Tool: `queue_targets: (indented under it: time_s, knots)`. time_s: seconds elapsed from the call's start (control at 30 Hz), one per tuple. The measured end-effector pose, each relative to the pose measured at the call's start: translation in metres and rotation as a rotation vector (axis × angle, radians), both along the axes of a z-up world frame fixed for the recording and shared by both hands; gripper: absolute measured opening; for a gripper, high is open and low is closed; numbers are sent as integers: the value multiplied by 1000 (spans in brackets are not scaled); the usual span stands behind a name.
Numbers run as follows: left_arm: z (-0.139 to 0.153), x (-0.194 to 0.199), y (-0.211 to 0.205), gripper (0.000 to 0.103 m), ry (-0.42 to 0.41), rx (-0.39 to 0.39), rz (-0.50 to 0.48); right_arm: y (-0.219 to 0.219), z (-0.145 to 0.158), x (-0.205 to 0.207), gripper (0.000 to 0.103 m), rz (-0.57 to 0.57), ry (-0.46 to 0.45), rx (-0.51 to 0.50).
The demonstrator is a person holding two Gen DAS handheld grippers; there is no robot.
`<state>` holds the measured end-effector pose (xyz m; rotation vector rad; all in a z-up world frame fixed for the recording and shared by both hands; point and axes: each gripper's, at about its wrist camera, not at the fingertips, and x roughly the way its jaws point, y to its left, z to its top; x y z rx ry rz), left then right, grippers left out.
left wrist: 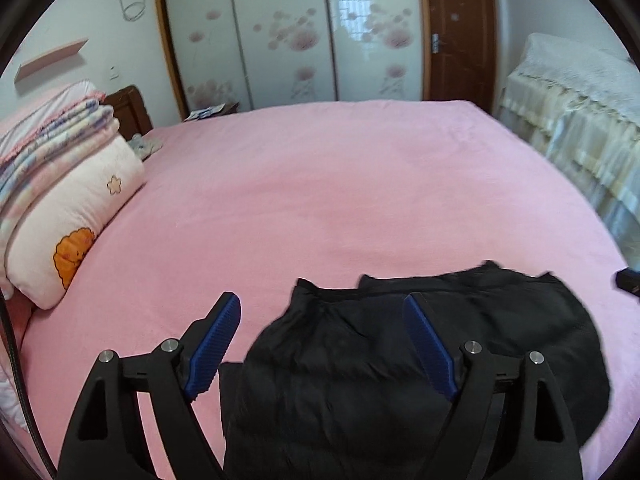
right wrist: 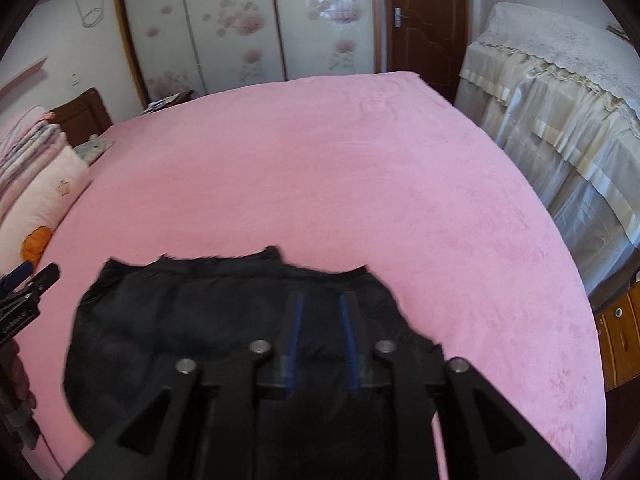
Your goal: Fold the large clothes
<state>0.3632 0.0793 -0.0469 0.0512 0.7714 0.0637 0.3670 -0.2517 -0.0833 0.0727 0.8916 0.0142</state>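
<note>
A black padded jacket (left wrist: 360,368) lies in a folded heap on the near part of the pink bed (left wrist: 320,184). My left gripper (left wrist: 324,308) hovers over the jacket's left part with its blue-padded jaws wide open and empty. In the right wrist view the jacket (right wrist: 200,320) lies under my right gripper (right wrist: 320,304), whose blue pads stand a narrow gap apart, with nothing seen between them. The left gripper shows at that view's left edge (right wrist: 28,284).
A stack of folded quilts and a pillow (left wrist: 68,216) sits at the bed's left side by the headboard. A cloth-covered piece of furniture (right wrist: 560,128) stands right of the bed. Sliding wardrobe doors (left wrist: 288,32) and a brown door (left wrist: 460,32) stand beyond the bed.
</note>
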Motion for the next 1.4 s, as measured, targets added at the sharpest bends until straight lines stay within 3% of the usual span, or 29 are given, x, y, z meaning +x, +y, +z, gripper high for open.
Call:
queue_targets:
  time_s: [0.13, 0.23, 0.47, 0.63, 0.77, 0.9, 1.0, 1.1, 1.23, 1.4]
  knots:
    - [30, -38, -13, 87, -31, -34, -52, 27, 19, -32, 31, 55, 63, 85]
    - [48, -63, -22, 87, -43, -62, -93, 48, 31, -59, 31, 78, 60, 127]
    - [75, -111, -34, 92, -78, -72, -151, 68, 63, -124, 31, 43, -150, 58]
    - [79, -140, -43, 96, -109, 12, -149, 74, 64, -138, 31, 122, -104, 1]
    - [76, -170, -46, 96, -146, 6, -143, 83, 63, -164, 32, 155, -171, -54]
    - [60, -196, -39, 97, -168, -72, -94, 89, 55, -187, 32, 138, -257, -56]
    - [35, -204, -27, 97, -97, -194, -73, 87, 43, -195, 32, 100, -273, 4]
    - [9, -213, -16, 97, -70, -254, -40, 87, 29, -204, 32, 74, -300, 42]
    - [-20, -229, -7, 97, -54, -315, -49, 99, 14, -222, 32, 57, -359, 8]
    - [-65, -240, 13, 97, 7, -464, -37, 113, -5, -239, 32, 79, -370, -33]
